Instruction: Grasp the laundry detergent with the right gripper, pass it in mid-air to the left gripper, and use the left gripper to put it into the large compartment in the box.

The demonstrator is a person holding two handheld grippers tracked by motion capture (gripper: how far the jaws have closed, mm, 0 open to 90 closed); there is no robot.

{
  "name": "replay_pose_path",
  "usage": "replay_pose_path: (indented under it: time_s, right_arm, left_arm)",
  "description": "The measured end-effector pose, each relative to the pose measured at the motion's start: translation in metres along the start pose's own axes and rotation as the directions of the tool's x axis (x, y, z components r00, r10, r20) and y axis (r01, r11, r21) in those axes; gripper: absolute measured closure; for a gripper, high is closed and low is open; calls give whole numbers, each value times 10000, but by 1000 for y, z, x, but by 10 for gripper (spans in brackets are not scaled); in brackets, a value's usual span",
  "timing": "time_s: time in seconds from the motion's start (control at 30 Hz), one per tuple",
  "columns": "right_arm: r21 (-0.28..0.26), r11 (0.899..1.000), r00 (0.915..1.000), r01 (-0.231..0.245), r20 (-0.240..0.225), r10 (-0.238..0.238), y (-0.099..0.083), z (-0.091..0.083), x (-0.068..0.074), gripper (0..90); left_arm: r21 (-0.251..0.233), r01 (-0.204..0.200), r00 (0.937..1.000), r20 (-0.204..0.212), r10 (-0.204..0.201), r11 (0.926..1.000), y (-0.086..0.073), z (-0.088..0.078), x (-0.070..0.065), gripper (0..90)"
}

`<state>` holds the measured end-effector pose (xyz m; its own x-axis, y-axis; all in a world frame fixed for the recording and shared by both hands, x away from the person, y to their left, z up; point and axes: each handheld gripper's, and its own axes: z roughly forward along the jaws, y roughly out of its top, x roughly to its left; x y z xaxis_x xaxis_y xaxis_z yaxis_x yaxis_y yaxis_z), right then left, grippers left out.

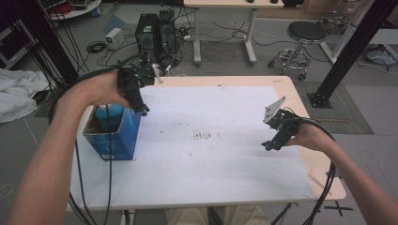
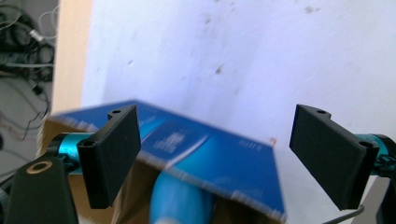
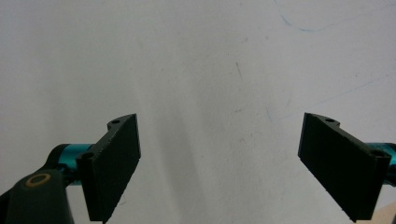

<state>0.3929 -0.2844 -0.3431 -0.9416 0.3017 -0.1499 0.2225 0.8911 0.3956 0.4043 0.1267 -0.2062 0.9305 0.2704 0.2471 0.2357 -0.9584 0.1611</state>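
High view first: my left gripper (image 1: 143, 110) hangs over the far right corner of the blue box (image 1: 112, 136), which stands open-topped at the left edge of the table (image 1: 291, 89), on the white sheet (image 1: 211, 159) that covers most of the tabletop. A blue bottle (image 1: 109, 115) stands inside the box, its rounded top showing just above the cardboard rim. From my left gripper view (image 2: 215, 154) the jaws stand spread wide, with nothing between the pads; the box's blue wall (image 2: 219, 158) and the bottle's top (image 2: 180, 198) lie below and between them, somewhat blurred, and I touch neither.

My right gripper (image 1: 272, 144) sits well apart from the box, near the right edge of the sheet, its tips angled down toward the paper. Its grey three-cornered plate (image 1: 274, 110) points up and away from me. In my right gripper view (image 3: 219, 163) these jaws are also spread wide and hold nothing, with bare white sheet (image 3: 196, 70) beyond them, faintly marked. Smudges (image 1: 206, 136) darken the middle of the sheet between my two hands.
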Motion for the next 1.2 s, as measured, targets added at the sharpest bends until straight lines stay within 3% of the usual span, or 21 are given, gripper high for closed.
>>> replay_pose_path:
  time_s: [0.23,0.37,0.73,1.2]
  right_arm:
    - [11,10000,10000,19,45,-19,4,2,0,123]
    - [49,10000,9999,-30,96,30,6,2,-2,123]
    - [255,9996,9997,-109,232,103,9,7,-4,123]
    - [289,9996,9998,-7,202,1,14,10,-5,123]
  left_arm:
    - [-304,-365,9977,552,382,9989,33,37,-19,165]
    - [-241,-601,9961,640,616,9979,47,59,-30,165]
    - [-137,-388,9952,894,399,9992,56,110,-45,165]
    - [-129,-473,9927,1105,485,9988,56,120,-50,165]
